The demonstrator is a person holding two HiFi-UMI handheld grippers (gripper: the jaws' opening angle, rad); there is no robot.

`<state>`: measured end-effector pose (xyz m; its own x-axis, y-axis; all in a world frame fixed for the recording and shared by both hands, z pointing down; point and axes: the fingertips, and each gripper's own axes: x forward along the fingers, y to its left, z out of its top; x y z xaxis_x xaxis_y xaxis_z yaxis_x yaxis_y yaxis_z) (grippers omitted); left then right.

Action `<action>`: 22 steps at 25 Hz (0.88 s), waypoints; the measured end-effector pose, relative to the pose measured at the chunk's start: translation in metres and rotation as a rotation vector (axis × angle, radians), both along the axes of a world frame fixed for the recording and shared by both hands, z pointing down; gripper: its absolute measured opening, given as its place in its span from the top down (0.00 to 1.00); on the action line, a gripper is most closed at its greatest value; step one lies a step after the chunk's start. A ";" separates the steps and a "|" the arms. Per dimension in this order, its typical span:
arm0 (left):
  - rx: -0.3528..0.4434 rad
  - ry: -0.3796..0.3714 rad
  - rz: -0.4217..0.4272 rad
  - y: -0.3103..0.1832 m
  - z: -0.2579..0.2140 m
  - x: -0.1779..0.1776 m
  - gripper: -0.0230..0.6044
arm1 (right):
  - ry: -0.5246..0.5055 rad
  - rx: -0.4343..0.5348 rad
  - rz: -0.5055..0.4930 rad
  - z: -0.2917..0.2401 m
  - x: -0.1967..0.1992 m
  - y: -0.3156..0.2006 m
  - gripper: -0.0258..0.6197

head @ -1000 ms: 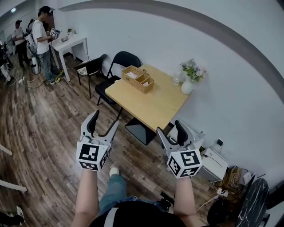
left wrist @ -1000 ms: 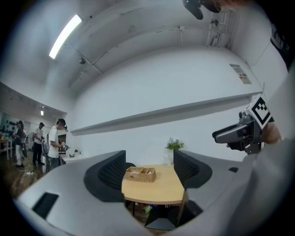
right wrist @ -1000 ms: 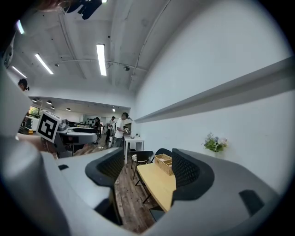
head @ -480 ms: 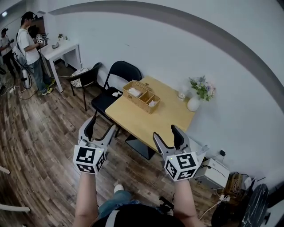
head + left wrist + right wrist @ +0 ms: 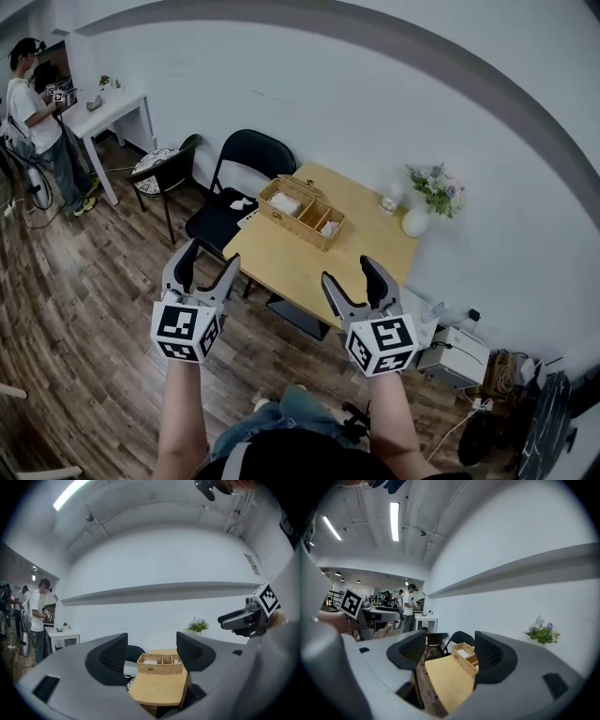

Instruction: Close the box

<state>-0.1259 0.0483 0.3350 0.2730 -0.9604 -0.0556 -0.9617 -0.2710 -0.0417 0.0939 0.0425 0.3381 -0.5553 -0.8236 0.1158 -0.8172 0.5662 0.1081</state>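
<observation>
Left gripper (image 5: 208,258), head view: jaws wide apart, nothing held. The right gripper (image 5: 349,272) is likewise spread and empty. Both hang over the floor at the near side of the wooden table (image 5: 300,272), well apart from the wicker box (image 5: 300,211). The box stands open at the table's far left edge, its compartments showing. A black chair (image 5: 246,161) stands just beyond it. A vase of flowers (image 5: 417,220) sits at the far right corner. A person (image 5: 33,103) stands far left by a white table (image 5: 111,108), well clear.

Left gripper view: the jaws frame the box (image 5: 159,663) across bare tabletop, with nothing between them.

Right gripper view: the jaws gape and the box (image 5: 466,658) lies beyond them to the right.

Risk, as judged: the box looks light and sits near the edge, so a hard push on its lid could slide it off toward the chair. A wide right sweep could topple the vase. Nothing blocks the approach but the table's near span.
</observation>
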 end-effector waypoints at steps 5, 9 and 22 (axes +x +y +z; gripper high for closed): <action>-0.006 0.007 0.006 -0.029 0.006 -0.003 0.44 | 0.007 -0.015 0.028 0.004 0.001 -0.035 0.46; -0.022 -0.002 -0.001 -0.050 0.017 -0.012 0.44 | -0.006 -0.034 0.031 0.015 -0.005 -0.060 0.46; -0.057 -0.017 0.017 -0.194 0.028 -0.028 0.44 | -0.016 -0.087 0.082 0.037 -0.013 -0.207 0.46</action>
<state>-0.1543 -0.1457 0.3631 0.2900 -0.9570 0.0041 -0.9561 -0.2899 -0.0420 0.0805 -0.1641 0.3748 -0.4889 -0.8535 0.1805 -0.8623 0.5041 0.0485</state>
